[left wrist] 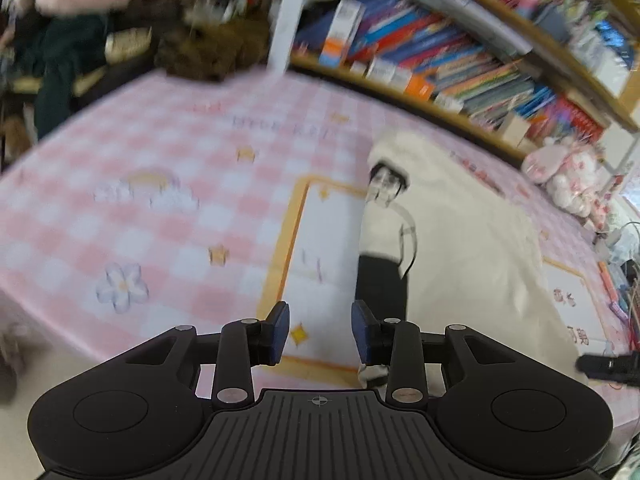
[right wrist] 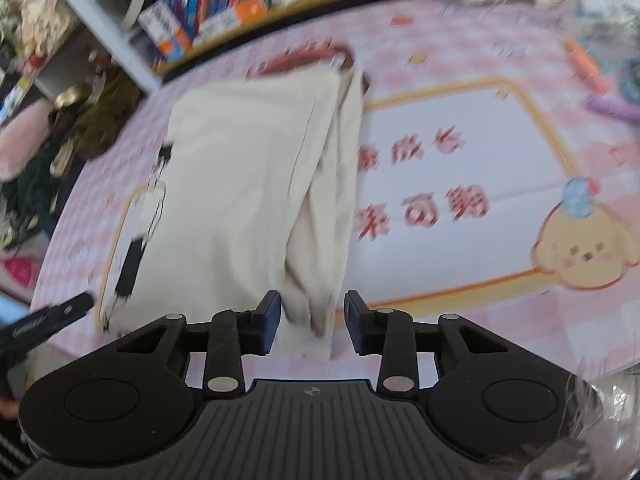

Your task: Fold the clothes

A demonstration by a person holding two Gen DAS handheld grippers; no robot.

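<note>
A cream garment [left wrist: 460, 220] with a printed black-and-white figure [left wrist: 386, 240] lies folded into a long strip on the pink checked tablecloth [left wrist: 160, 140]. My left gripper [left wrist: 320, 320] hovers over the cloth just left of the garment's near end, open, with nothing between its blue pads. In the right wrist view the garment [right wrist: 248, 168] runs away from me, its right side bunched in loose folds. My right gripper [right wrist: 312, 308] stands open over the garment's near edge; a fold shows in the gap but the pads do not press on it. The left gripper's tip [right wrist: 52, 316] shows at lower left.
A bookshelf [left wrist: 440, 60] full of books curves along the table's far side. Pink plush toys [left wrist: 568, 176] sit at the far right corner. Dark clothes [left wrist: 72, 48] pile up at the far left. Markers [right wrist: 588, 64] lie by the right edge of the tablecloth [right wrist: 460, 128].
</note>
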